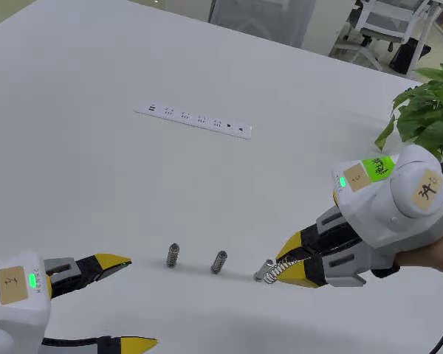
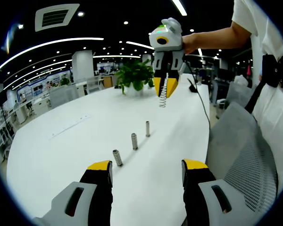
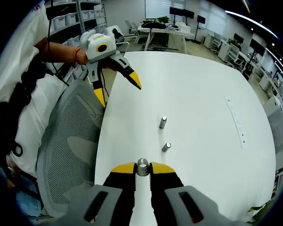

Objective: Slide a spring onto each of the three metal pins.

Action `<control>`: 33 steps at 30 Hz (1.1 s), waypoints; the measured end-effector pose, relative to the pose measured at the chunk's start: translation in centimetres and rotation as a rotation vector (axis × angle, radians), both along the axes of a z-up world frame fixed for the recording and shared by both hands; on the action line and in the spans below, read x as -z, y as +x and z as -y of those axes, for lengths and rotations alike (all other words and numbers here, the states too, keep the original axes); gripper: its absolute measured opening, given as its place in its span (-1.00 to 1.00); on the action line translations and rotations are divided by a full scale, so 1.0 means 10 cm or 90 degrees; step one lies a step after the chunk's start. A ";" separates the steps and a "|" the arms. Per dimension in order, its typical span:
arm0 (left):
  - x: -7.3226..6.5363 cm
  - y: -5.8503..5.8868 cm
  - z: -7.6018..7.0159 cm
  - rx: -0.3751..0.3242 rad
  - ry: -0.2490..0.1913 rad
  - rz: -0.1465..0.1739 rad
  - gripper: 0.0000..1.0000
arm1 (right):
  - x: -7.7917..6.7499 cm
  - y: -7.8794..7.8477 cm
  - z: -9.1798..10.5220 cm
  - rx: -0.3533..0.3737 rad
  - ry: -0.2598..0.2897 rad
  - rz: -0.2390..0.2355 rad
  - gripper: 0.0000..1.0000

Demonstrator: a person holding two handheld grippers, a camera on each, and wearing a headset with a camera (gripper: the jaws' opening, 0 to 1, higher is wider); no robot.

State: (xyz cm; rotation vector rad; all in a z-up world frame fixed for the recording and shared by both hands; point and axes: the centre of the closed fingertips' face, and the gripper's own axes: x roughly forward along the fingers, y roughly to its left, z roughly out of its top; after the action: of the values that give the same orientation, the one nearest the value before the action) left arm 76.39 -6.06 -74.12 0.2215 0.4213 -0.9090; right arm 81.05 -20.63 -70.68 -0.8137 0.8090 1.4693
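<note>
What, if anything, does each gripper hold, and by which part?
The right gripper pinches a spring by one end between its jaw tips; the rest hangs free. The left gripper is open and holds nothing.

1. A broad white worktop (image 1: 96, 184).
2. A white power strip (image 1: 194, 120) lies flat near its middle.
3. A leafy green plant (image 1: 428, 110) stands at the right edge (pot hidden).
4. A grey mesh chair (image 3: 66, 146) sits beside the worktop.

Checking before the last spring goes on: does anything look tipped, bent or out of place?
Nothing stands out. Two pins with springs and the bare pin stand upright in a row; the right claw holds the last spring, undeformed.
</note>
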 end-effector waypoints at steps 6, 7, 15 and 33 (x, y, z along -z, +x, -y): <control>0.04 0.01 -0.04 -0.004 0.000 -0.006 0.39 | 0.06 0.12 0.05 0.021 -0.014 0.008 -0.76; 0.04 0.02 -0.04 -0.006 -0.004 -0.004 0.42 | 0.08 0.16 0.07 0.026 -0.017 0.009 -0.76; 0.05 0.06 -0.05 -0.011 -0.021 0.001 0.64 | 0.22 0.35 0.14 0.050 -0.043 0.022 -0.76; 0.05 0.10 0.00 -0.026 -0.043 -0.010 0.86 | 0.61 0.62 0.22 0.076 -0.082 0.023 -0.76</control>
State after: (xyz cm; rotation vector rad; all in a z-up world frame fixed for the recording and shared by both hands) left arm 77.37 -6.07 -74.63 0.1427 0.4076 -0.8836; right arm 87.21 -22.85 -76.77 -0.8713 0.9170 1.3031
